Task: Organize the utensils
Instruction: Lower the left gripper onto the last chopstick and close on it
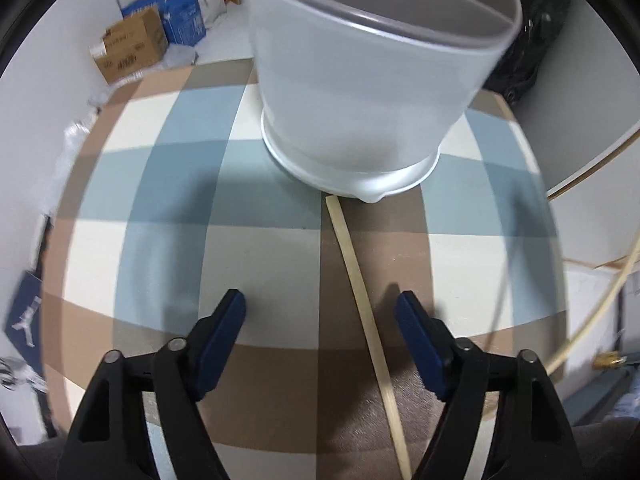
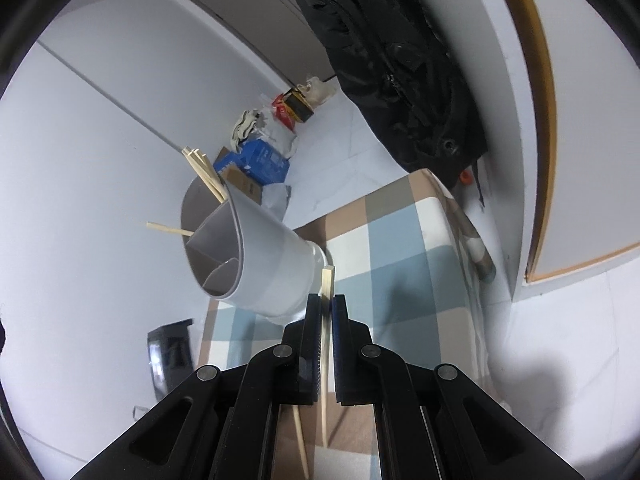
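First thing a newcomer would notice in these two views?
The big white utensil holder on the checked tablecloth, chopsticks poking from its divided top in the right wrist view. Next, the right gripper shut on a single wooden chopstick. The left gripper stands open over a second chopstick lying on the cloth.

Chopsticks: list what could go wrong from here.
1. The right gripper pinches its chopstick near one end, so the long free end could swing or slip.
2. The holder already has sticks poking out; a new one may knock them.
3. The left gripper straddles the lying chopstick off-centre and may nudge it instead of gripping.
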### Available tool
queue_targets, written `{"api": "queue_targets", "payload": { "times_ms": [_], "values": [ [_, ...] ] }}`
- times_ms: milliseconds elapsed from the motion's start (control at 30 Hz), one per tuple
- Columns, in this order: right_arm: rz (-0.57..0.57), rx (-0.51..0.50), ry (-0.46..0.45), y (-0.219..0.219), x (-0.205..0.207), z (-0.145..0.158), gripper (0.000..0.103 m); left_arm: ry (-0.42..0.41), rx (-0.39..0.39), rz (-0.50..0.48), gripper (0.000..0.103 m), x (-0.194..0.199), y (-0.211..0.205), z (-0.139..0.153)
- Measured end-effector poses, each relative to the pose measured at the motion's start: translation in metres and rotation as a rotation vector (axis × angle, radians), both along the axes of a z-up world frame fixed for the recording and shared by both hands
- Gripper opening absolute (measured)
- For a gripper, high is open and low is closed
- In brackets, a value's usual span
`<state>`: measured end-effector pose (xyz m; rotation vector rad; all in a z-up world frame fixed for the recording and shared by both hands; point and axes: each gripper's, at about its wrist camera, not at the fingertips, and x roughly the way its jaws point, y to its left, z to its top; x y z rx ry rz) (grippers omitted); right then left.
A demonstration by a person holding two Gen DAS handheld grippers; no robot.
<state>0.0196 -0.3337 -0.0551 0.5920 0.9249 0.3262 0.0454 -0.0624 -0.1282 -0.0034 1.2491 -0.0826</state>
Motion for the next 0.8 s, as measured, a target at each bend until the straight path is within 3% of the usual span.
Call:
{"api": "queue_targets", "payload": {
  "times_ms": [100,300,667,800],
  "values": [
    [0.006,0.011,-0.002,-0.002,-0.003,0.0,0.004,-0.029,0.007,-0.025,0.056,-0.004,-0.003,0.002],
    [0.027,0.009,-0.005,0.003,-0.007,0.002,0.004,-0.078,0.004,-0.152,0.007,-0.022,-0.008,0.008],
    [0.058,0.018,0.047,0.012,-0.008,-0.013,0.004,-0.064,-0.025,-0.34,0.002,-0.048,0.017,0.012],
    [0.061,0.012,0.037,0.015,-0.011,-0.012,0.004,-0.057,-0.05,-0.305,0.002,-0.042,0.021,0.014]
  ]
}}
